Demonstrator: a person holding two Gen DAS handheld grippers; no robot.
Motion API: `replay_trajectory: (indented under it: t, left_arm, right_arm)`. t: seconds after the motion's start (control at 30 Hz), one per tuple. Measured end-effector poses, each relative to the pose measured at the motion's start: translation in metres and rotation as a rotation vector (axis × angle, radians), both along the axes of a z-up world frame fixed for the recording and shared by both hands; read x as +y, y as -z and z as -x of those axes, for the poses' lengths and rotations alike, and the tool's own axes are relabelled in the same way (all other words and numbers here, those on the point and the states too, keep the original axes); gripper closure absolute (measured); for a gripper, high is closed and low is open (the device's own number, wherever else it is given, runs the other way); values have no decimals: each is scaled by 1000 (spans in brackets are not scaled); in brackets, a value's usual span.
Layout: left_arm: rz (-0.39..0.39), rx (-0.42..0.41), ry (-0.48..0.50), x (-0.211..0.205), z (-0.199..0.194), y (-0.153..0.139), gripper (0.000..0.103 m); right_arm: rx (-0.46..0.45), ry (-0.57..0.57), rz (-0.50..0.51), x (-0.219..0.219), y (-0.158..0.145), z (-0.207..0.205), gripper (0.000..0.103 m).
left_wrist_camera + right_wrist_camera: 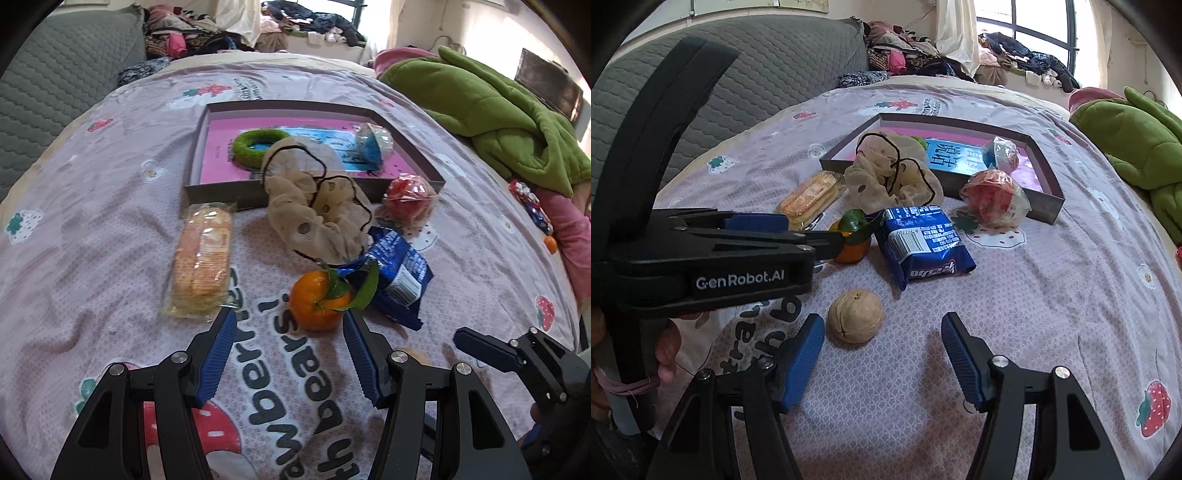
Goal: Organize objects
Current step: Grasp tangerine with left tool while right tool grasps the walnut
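Note:
A grey shallow box (317, 107) (1049, 206) lies on the bed, holding a green ring (255, 146) and a blue-white wrapped ball (373, 142) (1001, 153). In front of it lie a beige scrunchie (314, 210) (886, 177), a red wrapped ball (408, 195) (993, 197), a biscuit pack (203, 258) (810, 197), a blue snack pack (397, 273) (923, 243), a tangerine with leaves (317, 299) (853, 240) and a walnut (855, 315). My left gripper (290, 321) (820, 236) is open, its right finger beside the tangerine. My right gripper (882, 328) is open just short of the walnut.
A strawberry-print quilt (110, 240) (1052, 314) covers the bed. A green padded coat (491, 114) (1145, 147) lies on the right. A grey quilted headboard (55, 74) (768, 70) stands on the left. Piled clothes (314, 22) sit by the window.

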State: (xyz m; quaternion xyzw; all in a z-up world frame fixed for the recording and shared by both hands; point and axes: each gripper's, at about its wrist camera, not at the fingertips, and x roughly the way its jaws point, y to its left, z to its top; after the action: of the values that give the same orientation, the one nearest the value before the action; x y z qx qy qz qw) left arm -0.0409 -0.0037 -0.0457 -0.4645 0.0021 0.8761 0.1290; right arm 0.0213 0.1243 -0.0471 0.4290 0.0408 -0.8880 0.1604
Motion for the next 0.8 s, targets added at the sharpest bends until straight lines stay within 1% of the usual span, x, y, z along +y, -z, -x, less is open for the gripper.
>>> replay_trajectory:
  t: [0.1,0.27,0.37,0.63,0.73,0.77,0.8]
  left_arm:
    - [-17,-17,20,4,3,4,41]
    - [-10,-30,41,10,9,9,41]
    - [-29,-45,50,12,15,12,41]
    - [-55,-79,53,11,26,23,42]
    - [-54,-86,58,11,28,26,42]
    - [-57,-82,61,11,28,25,42]
    - [-58,-81,64,11,28,25,46]
  right_arm:
    - [0,-1,4,0,1,2,38]
    - [-3,-4,3,-2,5,4,38]
    - [4,-2,-4,-3,6,5,38]
    - [0,0,-11,-6,11,10,45]
    - [0,-5,-5,-7,11,10,51]
    - [-1,-8,-3,-7,11,10,53]
    - [0,-11,-1,-7,11,10,56]
